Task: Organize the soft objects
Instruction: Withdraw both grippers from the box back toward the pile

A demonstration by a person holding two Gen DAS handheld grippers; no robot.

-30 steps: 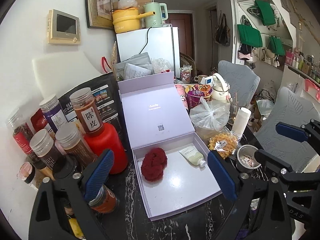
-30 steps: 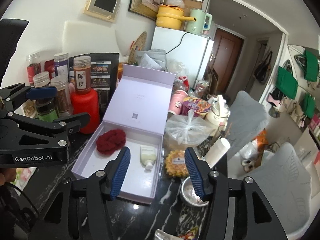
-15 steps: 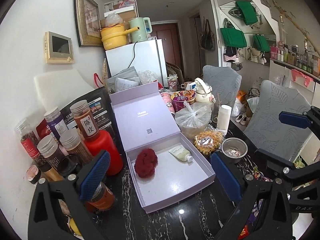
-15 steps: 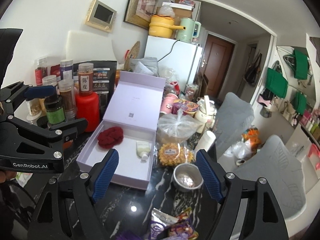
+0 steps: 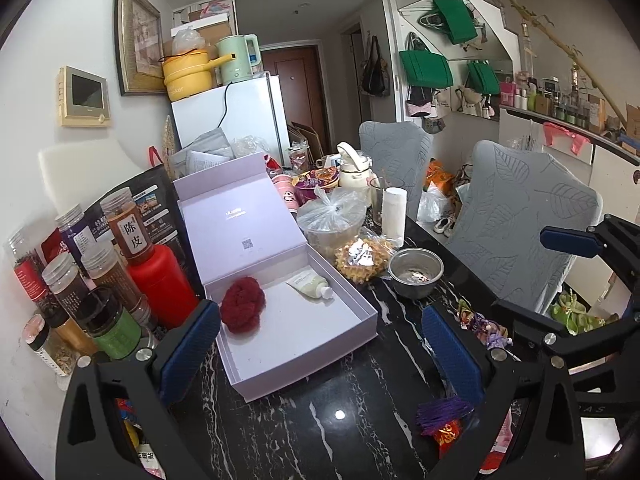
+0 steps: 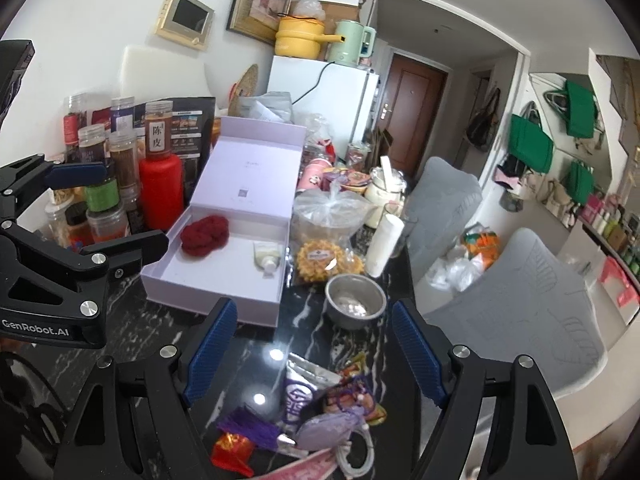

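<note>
Fuzzy dark-red yarn ball [image 5: 243, 304], lumpy, inside open lilac box [image 5: 360, 307]

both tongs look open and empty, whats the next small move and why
Probably lower the right tongs onto the purple pouch in the pile just beneath them. Both tongs are open and empty, the lavender box already holds the red knitted bundle and a cream tube, and it has bare floor left.
</note>
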